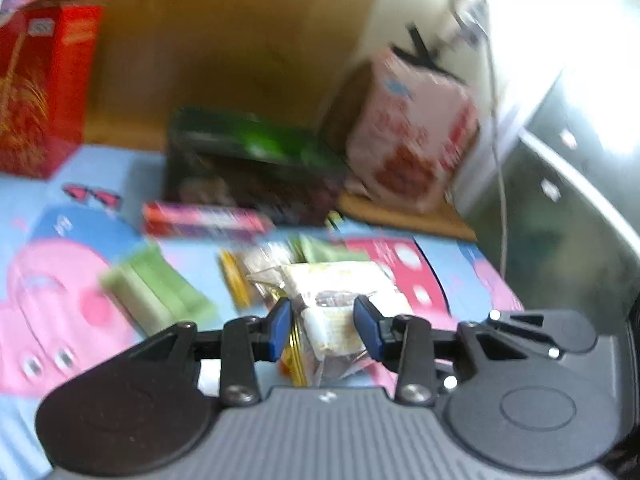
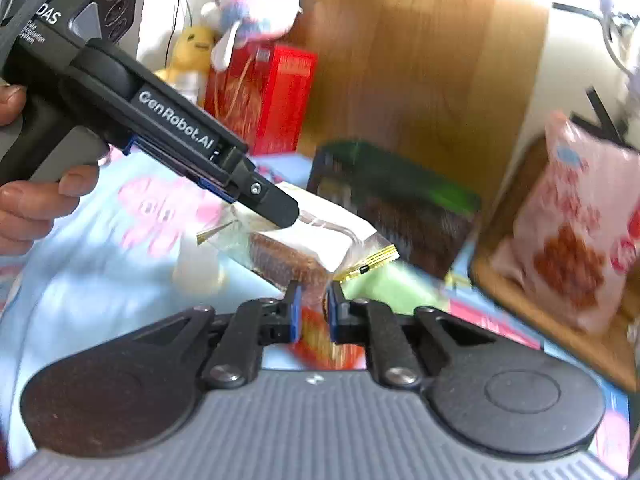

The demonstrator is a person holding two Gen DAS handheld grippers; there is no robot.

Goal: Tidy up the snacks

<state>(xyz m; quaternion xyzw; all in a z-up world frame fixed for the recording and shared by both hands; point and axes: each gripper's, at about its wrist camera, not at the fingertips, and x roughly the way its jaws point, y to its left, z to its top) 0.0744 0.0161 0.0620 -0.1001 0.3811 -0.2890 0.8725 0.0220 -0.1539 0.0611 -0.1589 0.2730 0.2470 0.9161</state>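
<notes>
A clear-wrapped cake packet point(image 1: 328, 332) with gold-striped ends sits between the blue pads of my left gripper point(image 1: 325, 328), which is shut on it. In the right wrist view the same packet point(image 2: 304, 240) hangs over the bed. The left gripper point(image 2: 286, 216) grips its far upper side, held by a person's hand point(image 2: 24, 200). My right gripper point(image 2: 314, 308) has its pads nearly together on the packet's near lower edge. A blurred red-orange wrapper point(image 2: 316, 342) shows below, through the gap.
On the blue cartoon sheet point(image 1: 60, 200) lie green wafer packs point(image 1: 156, 292) and a pink-red bar box point(image 1: 200, 220). Behind stand a dark green box point(image 1: 248, 164), a pink snack bag point(image 1: 416, 136) and a red box point(image 1: 44, 92). Plush toys point(image 2: 256, 8) sit above.
</notes>
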